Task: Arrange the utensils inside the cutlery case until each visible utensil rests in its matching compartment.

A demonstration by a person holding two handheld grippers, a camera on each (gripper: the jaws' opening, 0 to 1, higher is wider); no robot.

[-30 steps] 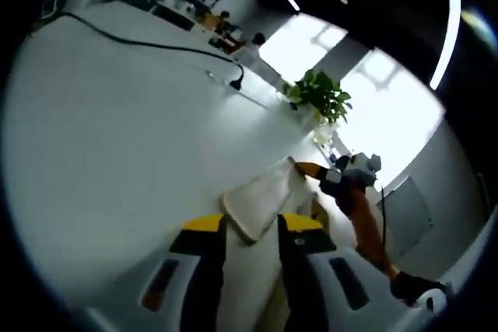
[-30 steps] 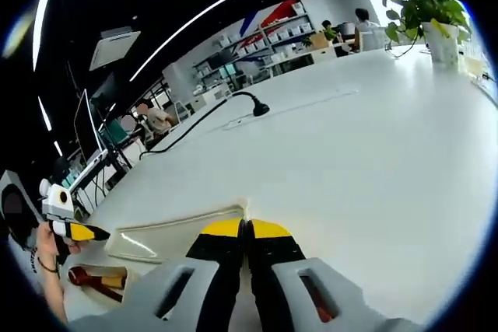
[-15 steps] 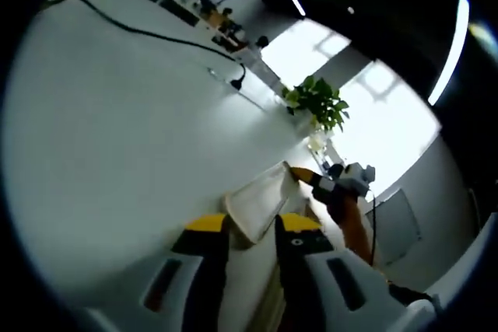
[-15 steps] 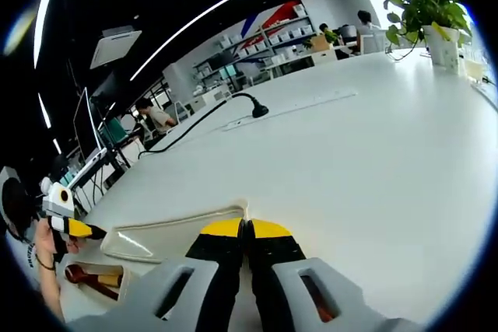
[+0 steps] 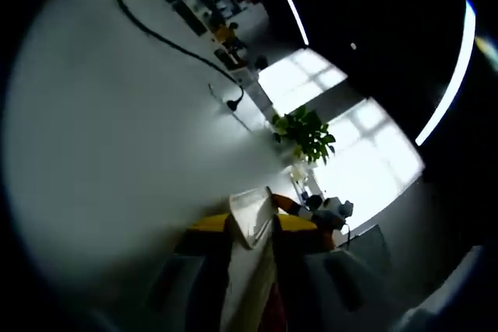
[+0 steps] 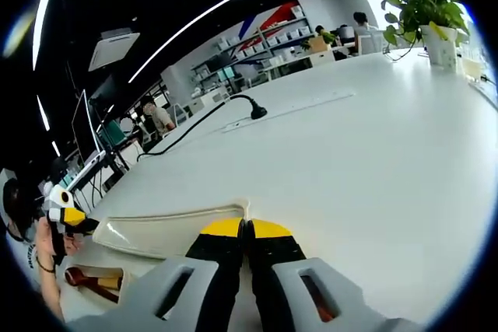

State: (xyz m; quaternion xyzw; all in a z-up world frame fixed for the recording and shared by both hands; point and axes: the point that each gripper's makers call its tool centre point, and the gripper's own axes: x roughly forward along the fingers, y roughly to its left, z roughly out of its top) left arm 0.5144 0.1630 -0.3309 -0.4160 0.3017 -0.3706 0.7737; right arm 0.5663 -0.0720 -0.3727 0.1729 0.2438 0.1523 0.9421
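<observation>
Fingers first: right gripper [image 6: 245,229] has its yellow-tipped jaws pressed together on the near edge of the cream case lid [image 6: 167,229], and left gripper [image 5: 250,225] has its jaws narrow with the same lid's corner [image 5: 250,209] pinched between them. The lid is held tilted above the white table [image 6: 373,153], with a wooden-handled utensil [image 6: 97,279] lying in the cutlery case [image 6: 123,279] below at lower left of the right gripper view. The lid looks like thin, light, stiff, glossy plastic, probably slippery, so pinch it square on the rim, not the flat face; the utensil is best taken mid-handle.
</observation>
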